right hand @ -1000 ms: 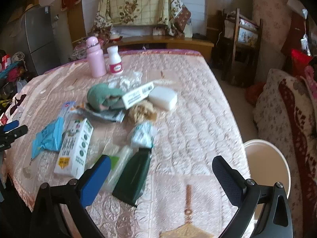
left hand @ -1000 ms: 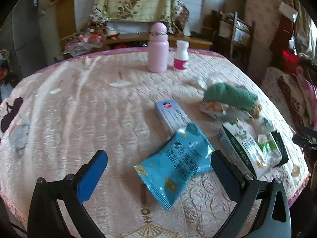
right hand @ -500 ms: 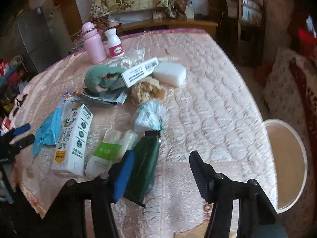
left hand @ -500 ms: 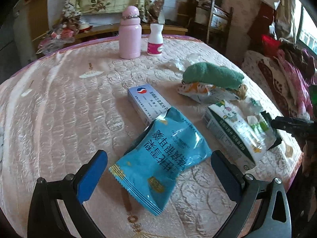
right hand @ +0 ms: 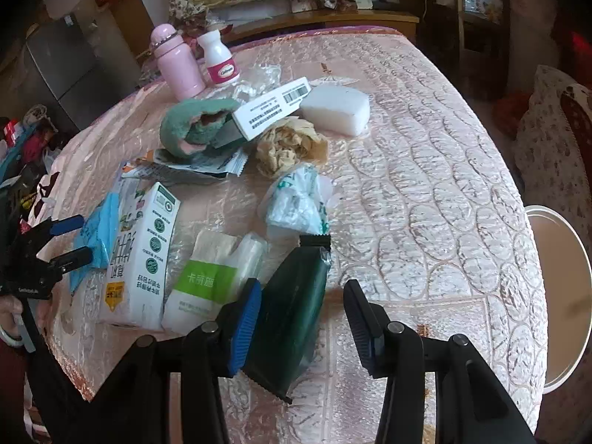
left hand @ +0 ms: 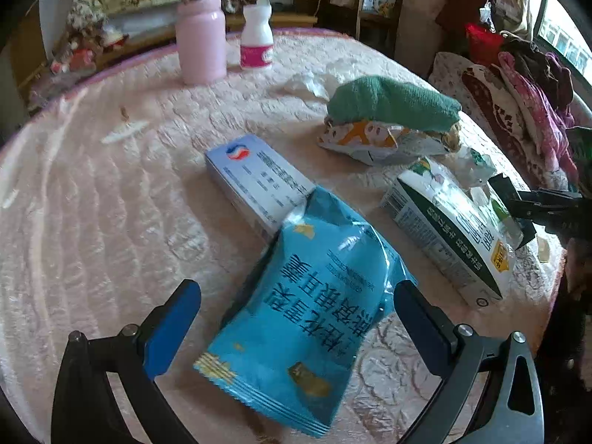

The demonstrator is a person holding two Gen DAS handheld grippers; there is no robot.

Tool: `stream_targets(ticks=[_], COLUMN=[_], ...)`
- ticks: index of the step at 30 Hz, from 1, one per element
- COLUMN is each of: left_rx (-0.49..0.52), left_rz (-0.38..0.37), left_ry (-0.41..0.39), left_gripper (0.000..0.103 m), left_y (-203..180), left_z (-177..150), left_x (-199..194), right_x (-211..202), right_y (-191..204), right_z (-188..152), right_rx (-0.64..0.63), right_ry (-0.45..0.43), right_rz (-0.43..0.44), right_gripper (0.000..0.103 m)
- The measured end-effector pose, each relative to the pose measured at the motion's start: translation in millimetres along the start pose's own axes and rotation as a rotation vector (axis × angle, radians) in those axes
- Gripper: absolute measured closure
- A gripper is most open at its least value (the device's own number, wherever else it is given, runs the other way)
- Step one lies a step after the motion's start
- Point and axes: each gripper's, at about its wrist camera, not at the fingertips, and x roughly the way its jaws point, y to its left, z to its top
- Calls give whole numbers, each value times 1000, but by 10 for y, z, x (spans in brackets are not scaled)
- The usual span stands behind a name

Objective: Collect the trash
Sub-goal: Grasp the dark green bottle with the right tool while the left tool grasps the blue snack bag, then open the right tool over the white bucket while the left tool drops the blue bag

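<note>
A blue snack bag [left hand: 303, 314] lies on the pink quilted table [left hand: 92, 222], leaning on a blue-and-white box [left hand: 259, 181]. My left gripper [left hand: 296, 288] hovers over the bag, open wide, with a finger on each side and neither touching. A dark green pouch [right hand: 292, 314] lies near the table's front edge. My right gripper [right hand: 303, 285] straddles it with its jaws closing. The left blue pad [right hand: 244, 318] is at the pouch's edge, and the right finger stands apart from it. Beside the pouch lie a milk carton [right hand: 144, 255] and a white-and-green packet [right hand: 211, 281].
Further back lie a crumpled plastic bag [right hand: 296, 203], brown crumpled paper [right hand: 288, 148], a white block [right hand: 336, 109], a barcoded box [right hand: 273, 107] and a green cloth [right hand: 196, 125]. A pink bottle [right hand: 177, 63] and a white bottle [right hand: 220, 59] stand at the far edge. A round white bin [right hand: 562, 259] sits right of the table.
Both grippers have come down closer to the table. The right jaws have narrowed from wide open around the green pouch. The left gripper moved in over the blue bag and stayed open.
</note>
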Motion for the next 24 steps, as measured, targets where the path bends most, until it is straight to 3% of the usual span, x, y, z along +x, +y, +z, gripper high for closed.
stream_targets(ticks=[2, 3, 4, 6, 9, 11, 19, 24], left_rx=[-8, -9, -8, 0, -7, -10, -67, -26], left_rz=[-34, -43, -50, -22, -78, -59, -41, -67], left_ry=[14, 19, 28, 28, 44, 25, -98, -160], left_gripper=[0, 8, 24, 36, 41, 43, 47, 47], left_y=[-28, -38, -54, -94, -129, -146, -143, -456], left_z=[-24, -36, -51, -89, -142, -167, -86, 117], left_x=[-9, -18, -27, -60, -137, -232, -792, -1006], right_x=[20, 23, 32, 41, 0, -59, -340, -500], right_y=[25, 31, 41, 61, 113, 125, 42, -76], right_z=[20, 16, 17, 11, -4, 0, 17, 9], right_rx=[-12, -17, -23, -31, -59, -68, -60, -45], right_ry=[3, 3, 4, 5, -14, -34, -102, -138], right_rz=[-6, -2, 8, 19, 7, 1, 2, -6], right_gripper=[54, 59, 70, 74, 83, 88, 89, 89])
